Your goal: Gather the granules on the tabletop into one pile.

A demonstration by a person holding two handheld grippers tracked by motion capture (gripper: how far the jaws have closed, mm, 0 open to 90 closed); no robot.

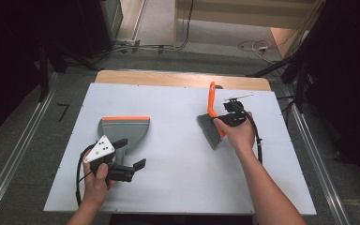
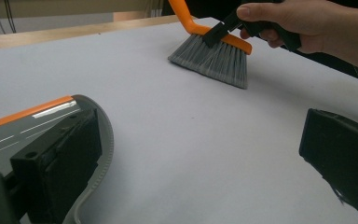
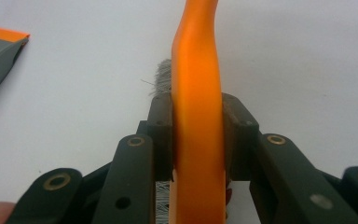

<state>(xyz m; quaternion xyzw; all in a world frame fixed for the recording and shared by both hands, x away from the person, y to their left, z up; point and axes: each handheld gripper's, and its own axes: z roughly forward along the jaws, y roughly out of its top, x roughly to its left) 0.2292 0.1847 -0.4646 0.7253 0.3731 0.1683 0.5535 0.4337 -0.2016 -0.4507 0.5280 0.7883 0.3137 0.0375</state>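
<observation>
Left gripper, jaws wide apart, beside the grey orange-edged plastic dustpan; right gripper clamps the orange-handled grey-bristled hand brush resting on the white tabletop.

Bare table between dustpan and brush, near edge open, brush crowding far right corner

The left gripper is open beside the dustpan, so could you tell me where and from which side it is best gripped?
Probably by the stubby handle at the dustpan's near edge, approached from the person's side. The pan lies flat with its orange lip pointing away, and the open left gripper already sits just in front of that handle.
</observation>
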